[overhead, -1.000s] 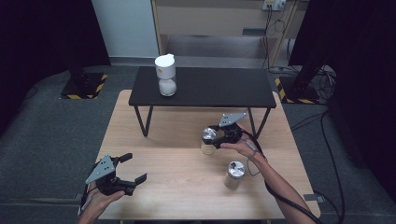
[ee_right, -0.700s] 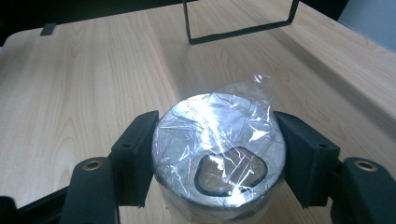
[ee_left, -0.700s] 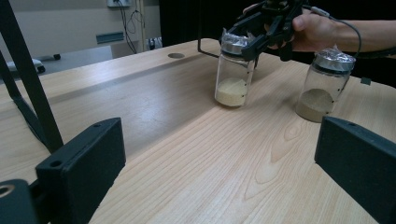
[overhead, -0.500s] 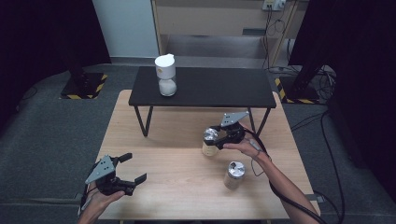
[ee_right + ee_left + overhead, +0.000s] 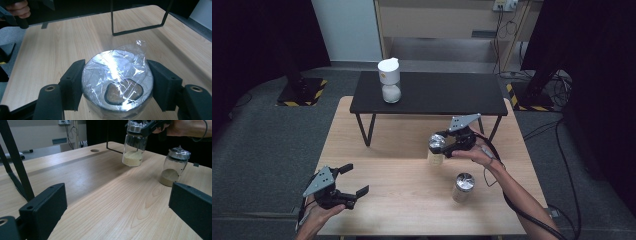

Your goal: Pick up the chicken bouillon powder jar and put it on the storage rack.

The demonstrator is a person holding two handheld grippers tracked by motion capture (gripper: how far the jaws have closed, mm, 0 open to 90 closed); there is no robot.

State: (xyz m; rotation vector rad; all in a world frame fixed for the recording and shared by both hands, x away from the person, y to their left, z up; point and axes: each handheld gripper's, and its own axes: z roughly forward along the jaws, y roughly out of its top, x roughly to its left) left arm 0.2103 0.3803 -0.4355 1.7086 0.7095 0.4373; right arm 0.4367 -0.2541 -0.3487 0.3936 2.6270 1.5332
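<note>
Wooden table [image 5: 402,150], left gripper [image 5: 353,180] held low over its near edge with jaws wide apart and bare, then right gripper [image 5: 441,146] clamped on the foil-wrapped lid of a jar [image 5: 436,150] lifted clear, second jar [image 5: 463,187] standing just nearer.

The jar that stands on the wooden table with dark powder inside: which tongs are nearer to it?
The right tongs. They hold another jar just beyond the standing jar, toward the black bench. The left tongs hang open at the table's opposite near corner, far from it.
</note>
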